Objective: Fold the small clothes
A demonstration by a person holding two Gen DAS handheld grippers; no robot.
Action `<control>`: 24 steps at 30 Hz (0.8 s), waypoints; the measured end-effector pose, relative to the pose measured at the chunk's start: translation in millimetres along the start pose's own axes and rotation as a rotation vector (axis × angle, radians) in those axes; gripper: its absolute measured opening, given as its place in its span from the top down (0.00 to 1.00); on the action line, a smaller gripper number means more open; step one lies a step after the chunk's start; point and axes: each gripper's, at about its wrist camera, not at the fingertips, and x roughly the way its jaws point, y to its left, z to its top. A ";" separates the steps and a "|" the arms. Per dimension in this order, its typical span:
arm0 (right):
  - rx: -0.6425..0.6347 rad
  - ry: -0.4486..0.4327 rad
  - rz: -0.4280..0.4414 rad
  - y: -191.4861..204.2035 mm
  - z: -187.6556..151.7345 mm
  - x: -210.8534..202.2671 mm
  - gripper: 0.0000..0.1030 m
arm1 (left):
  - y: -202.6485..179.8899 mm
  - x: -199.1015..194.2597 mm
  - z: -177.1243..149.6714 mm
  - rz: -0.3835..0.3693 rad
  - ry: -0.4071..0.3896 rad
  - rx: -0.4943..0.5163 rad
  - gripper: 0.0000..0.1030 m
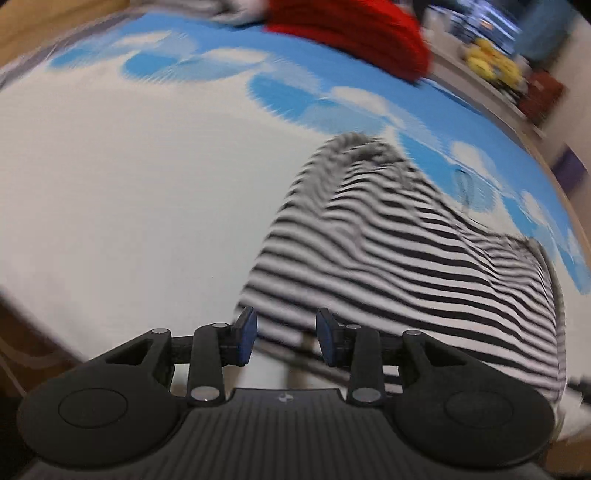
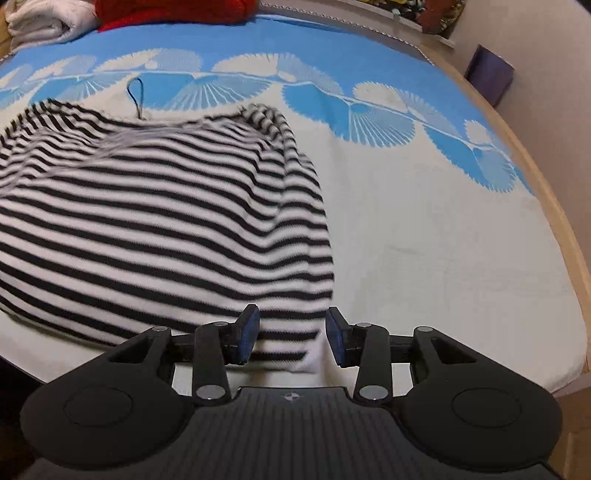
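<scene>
A black-and-white striped garment (image 1: 406,251) lies bunched on the white and blue cloth (image 1: 129,203), blurred in the left wrist view. My left gripper (image 1: 286,339) hovers over the garment's near left edge, jaws apart, pads not pressing on the fabric. In the right wrist view the same striped garment (image 2: 166,221) spreads to the left, its right edge folded in a ridge. My right gripper (image 2: 291,338) stands over its near right corner, jaws apart, with striped fabric seen in the gap but no pad pressing on it.
A red garment (image 1: 351,33) and a white folded one (image 2: 40,22) lie at the far side of the cloth (image 2: 443,240). A dark loop of cord (image 2: 136,96) rests beyond the striped garment. A wooden table rim (image 2: 561,221) curves along the right, with cluttered shelves (image 1: 491,62) behind.
</scene>
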 end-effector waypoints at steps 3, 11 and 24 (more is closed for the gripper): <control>0.008 0.021 -0.001 -1.0 -3.8 8.2 0.60 | 10.2 7.6 -0.7 -0.005 0.034 -0.107 0.62; -0.016 0.050 0.000 -11.0 -14.9 23.9 0.59 | 20.6 35.6 -7.8 -0.032 0.109 -0.299 0.53; 0.007 0.046 -0.015 -28.4 -18.7 25.3 0.58 | 2.5 29.8 -0.7 -0.009 -0.001 -0.342 0.88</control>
